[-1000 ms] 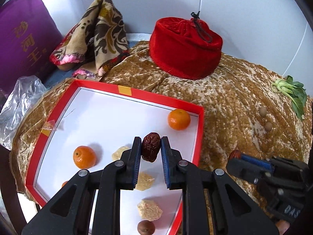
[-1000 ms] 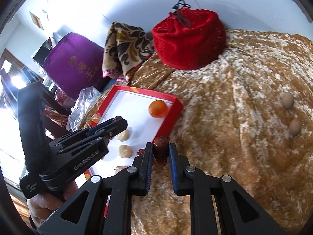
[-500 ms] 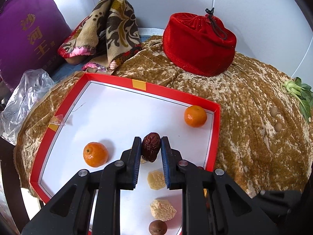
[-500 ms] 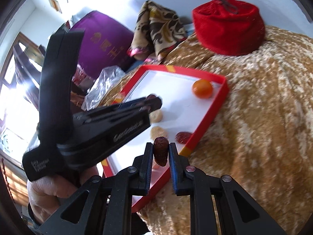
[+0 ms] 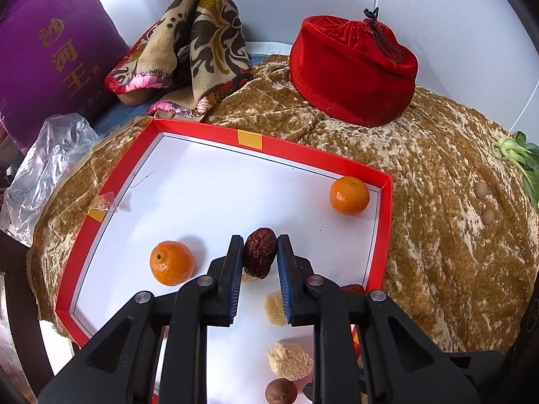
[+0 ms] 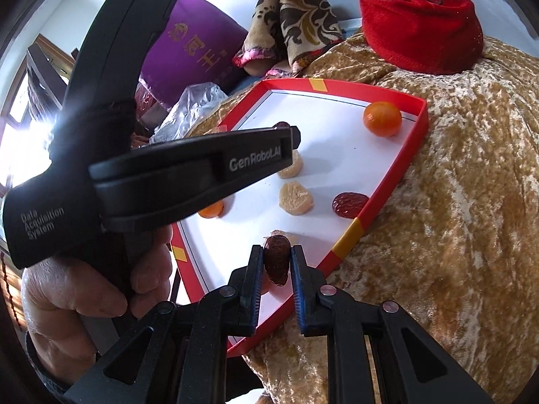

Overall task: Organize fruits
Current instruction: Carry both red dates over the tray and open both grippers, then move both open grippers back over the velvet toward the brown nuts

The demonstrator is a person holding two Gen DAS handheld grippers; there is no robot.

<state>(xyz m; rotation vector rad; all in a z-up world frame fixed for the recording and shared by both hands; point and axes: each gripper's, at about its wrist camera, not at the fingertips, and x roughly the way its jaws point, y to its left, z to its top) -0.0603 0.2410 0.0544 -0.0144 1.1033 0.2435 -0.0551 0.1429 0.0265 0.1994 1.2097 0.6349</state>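
A red-rimmed white tray [image 5: 303,155] lies on a gold cloth. My left gripper [image 5: 260,252] is shut on a dark red date [image 5: 259,257] above the tray's middle. In the tray lie two tangerines [image 5: 171,262] [image 5: 349,195], several pale candy pieces [image 5: 274,308], a brown round fruit [image 5: 281,391] and a loose red date [image 6: 349,204]. My right gripper [image 6: 276,262] is shut on another red date [image 6: 277,263] over the tray's near edge [image 6: 350,239]. The left gripper's body [image 6: 188,165] shows in the right wrist view.
A red velvet pouch [image 5: 353,70] sits at the back on the cloth. A patterned cloth [image 5: 195,47], a purple bag [image 5: 50,43] and a plastic bag [image 5: 43,168] lie at the left. Two small brown nuts [image 5: 481,189] and a green vegetable [image 5: 518,158] lie right.
My right gripper has moved left with its date, from over the cloth to over the tray's near edge. My left gripper has drawn back slightly, still holding its date.
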